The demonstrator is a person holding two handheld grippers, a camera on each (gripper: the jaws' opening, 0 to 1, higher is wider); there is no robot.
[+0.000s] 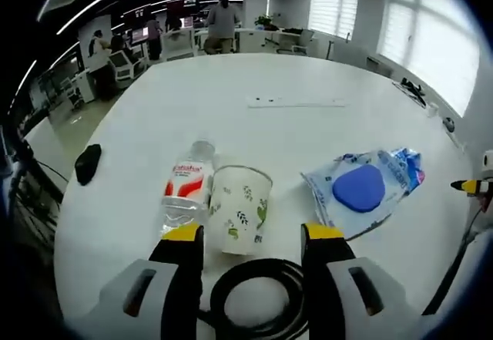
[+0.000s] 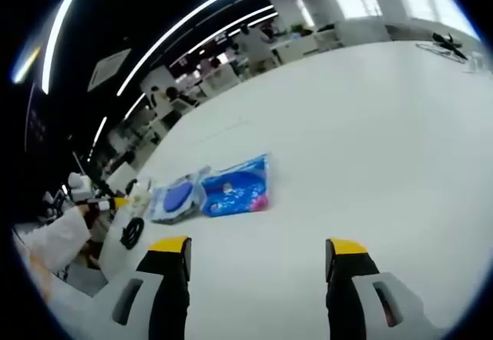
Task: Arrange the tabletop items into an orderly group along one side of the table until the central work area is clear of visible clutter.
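Four items lie on my white table (image 1: 231, 85), listed left to right in the left gripper view. One: a small black object (image 1: 88, 163), well apart near the table's left edge. Two: a clear water bottle (image 1: 186, 192) with a red and white label, lying on its side. Three: a paper cup (image 1: 239, 209) printed with leaves, just beside the bottle and directly ahead of my left gripper (image 1: 255, 233), whose yellow-tipped jaws stand spread apart, grasping nothing. Four: a blue wipes packet (image 1: 365, 187) with a round blue lid, to the right of the cup. A black ring-shaped part sits low between my left jaws.

In the right gripper view, the same blue packet (image 2: 212, 190) lies at left of centre. My right gripper (image 2: 258, 247) hovers over bare tabletop, jaws wide and released.
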